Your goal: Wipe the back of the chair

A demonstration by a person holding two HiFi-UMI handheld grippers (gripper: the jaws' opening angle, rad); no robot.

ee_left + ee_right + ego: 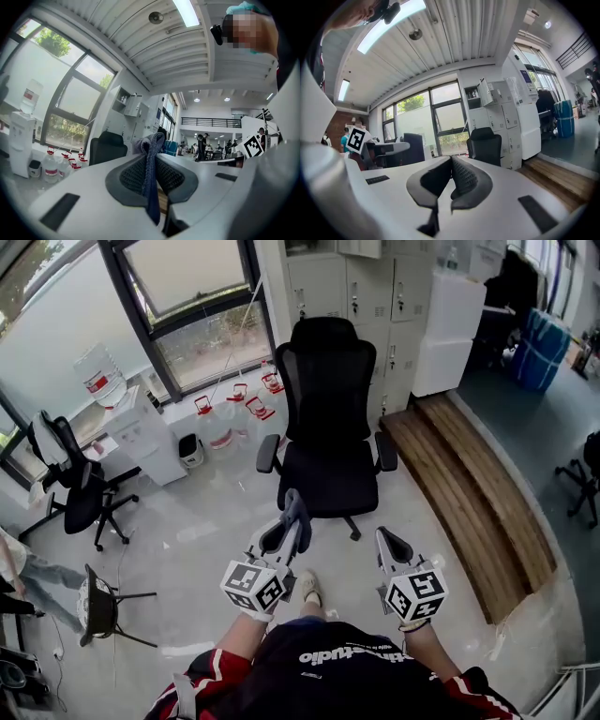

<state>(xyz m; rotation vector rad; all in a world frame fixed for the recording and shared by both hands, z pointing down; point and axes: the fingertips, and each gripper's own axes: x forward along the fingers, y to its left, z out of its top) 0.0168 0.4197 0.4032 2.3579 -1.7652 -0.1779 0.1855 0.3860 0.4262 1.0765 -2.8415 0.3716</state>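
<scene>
A black mesh-backed office chair [330, 418] stands in front of me, its seat facing me and its tall back towards the lockers. The same chair [107, 146] shows in the left gripper view, and the chair [485, 145] also shows ahead in the right gripper view. My left gripper [291, 518] is shut on a blue-grey cloth [298, 511], which sticks up between the jaws; the cloth [151, 168] hangs pinched between the pads. My right gripper [386, 542] is shut with nothing in it, the pads touching at the tips. Both grippers sit short of the chair's seat edge.
Several water jugs [234, 409] and a water dispenser [127, 418] stand by the window on the left. A second black chair [75, 488] and a small stool [98, 606] sit at the left. Grey lockers [366, 296] stand behind the chair; a wooden step [469, 493] runs on the right.
</scene>
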